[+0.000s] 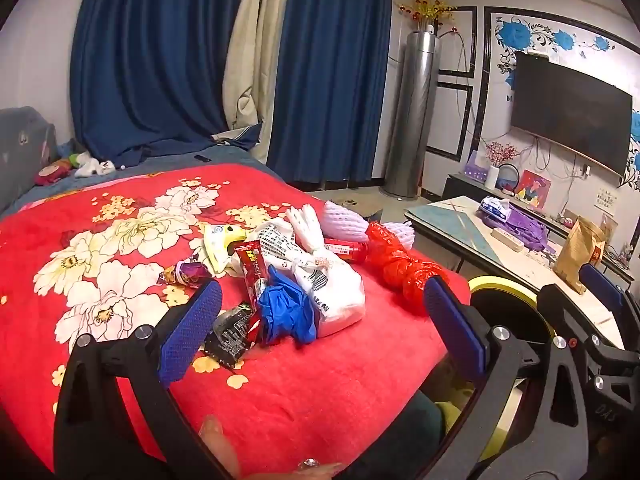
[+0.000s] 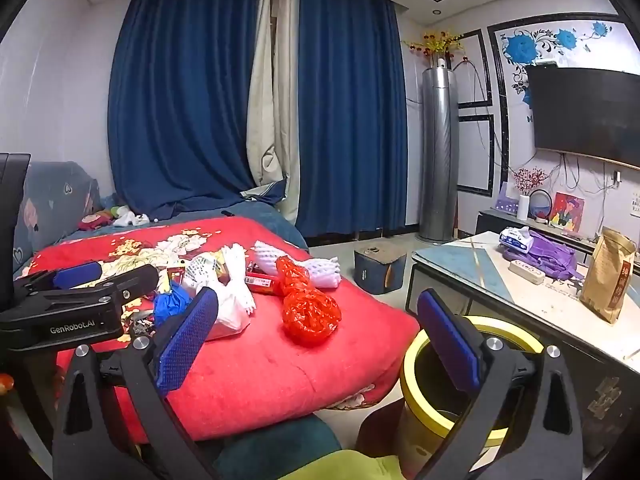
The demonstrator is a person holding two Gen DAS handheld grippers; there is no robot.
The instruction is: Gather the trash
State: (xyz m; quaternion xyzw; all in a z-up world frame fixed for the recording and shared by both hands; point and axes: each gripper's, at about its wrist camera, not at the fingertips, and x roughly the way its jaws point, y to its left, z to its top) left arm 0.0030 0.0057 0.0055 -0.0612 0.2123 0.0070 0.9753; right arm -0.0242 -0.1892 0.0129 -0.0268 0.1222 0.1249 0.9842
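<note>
Hovering over a heap of trash on a red floral blanket (image 1: 320, 380), both grippers spread wide and empty.

The left gripper (image 1: 322, 322) hangs released above a blue glove (image 1: 286, 312), a white plastic bag (image 1: 340, 300) and snack wrappers (image 1: 250, 268); a red plastic bag (image 1: 404, 268) lies just beside them; the right gripper (image 2: 316, 334) is also released, grasping nothing; the yellow-rimmed bin (image 2: 420, 360) stands on the floor between bed and low table (image 2: 540, 300).
</note>
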